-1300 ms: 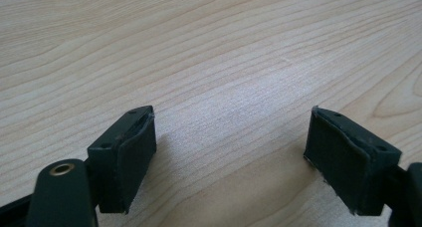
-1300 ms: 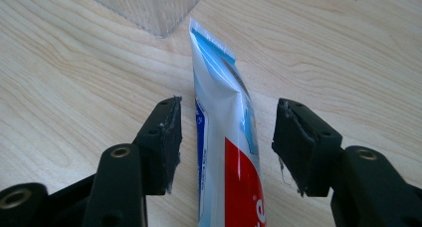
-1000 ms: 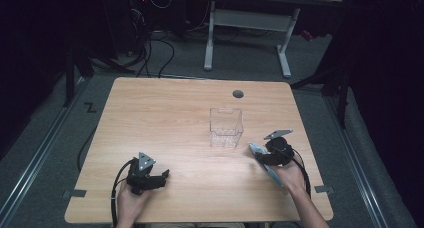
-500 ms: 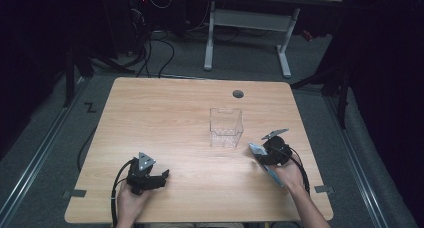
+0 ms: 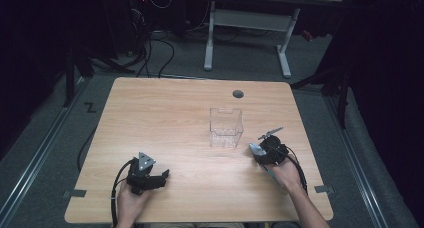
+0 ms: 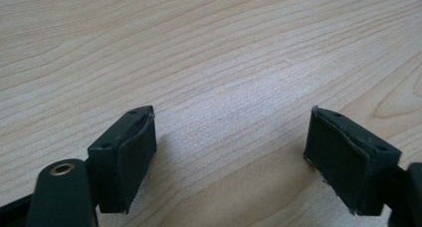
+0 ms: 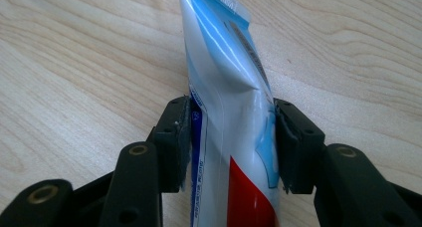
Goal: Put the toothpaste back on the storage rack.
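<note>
Your right gripper (image 7: 231, 137) has just been closing: its jaws now pinch the toothpaste tube (image 7: 226, 87) between both pads, ready to lift. Your left gripper (image 6: 229, 152) rests wide, nothing between its jaws.

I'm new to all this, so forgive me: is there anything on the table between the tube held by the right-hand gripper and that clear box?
Nothing visible is in the way. The right gripper, its jaws just closing on the toothpaste tube, sits right of the clear box, with bare wooden table between them. The box's top looks open.
</note>
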A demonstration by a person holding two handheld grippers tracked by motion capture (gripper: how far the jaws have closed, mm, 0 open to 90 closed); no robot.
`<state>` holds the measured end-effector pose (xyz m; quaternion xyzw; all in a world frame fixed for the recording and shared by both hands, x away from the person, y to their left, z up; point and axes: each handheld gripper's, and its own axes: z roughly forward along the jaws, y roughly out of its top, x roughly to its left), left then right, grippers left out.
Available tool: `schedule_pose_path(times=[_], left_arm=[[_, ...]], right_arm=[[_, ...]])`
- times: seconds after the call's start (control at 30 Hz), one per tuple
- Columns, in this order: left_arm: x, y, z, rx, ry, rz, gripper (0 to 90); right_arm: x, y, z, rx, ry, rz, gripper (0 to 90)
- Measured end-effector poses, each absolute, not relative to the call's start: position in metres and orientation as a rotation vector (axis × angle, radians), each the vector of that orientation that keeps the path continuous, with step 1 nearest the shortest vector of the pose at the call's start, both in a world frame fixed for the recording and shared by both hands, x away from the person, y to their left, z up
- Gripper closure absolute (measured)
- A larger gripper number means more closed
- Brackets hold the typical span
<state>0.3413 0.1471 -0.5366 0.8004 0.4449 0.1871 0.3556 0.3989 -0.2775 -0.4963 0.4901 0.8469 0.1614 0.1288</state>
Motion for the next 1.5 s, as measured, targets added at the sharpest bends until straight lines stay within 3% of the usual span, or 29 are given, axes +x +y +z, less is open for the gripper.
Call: schedule_pose_path(times=[0.37, 0.5, 0.93, 1.5], left_arm=[[0.341, 0.147, -0.537, 2.067, 1.15, 0.484, 20.6], [0.341, 0.147, -0.537, 2.065, 1.151, 0.485, 20.7], [0.341, 0.147, -0.537, 2.067, 1.151, 0.484, 20.7], [0.341, 0.147, -0.537, 2.066, 1.151, 0.486, 20.7]], right_arm=[[0.406, -0.274, -0.494, 1.456, 2.491, 0.428, 57.4], [0.404, -0.275, -0.49, 1.435, 2.512, 0.468, 70.6], [0.399, -0.278, -0.483, 1.432, 2.509, 0.552, 72.0], [0.384, -0.294, -0.45, 1.444, 2.44, 0.74, 72.5]])
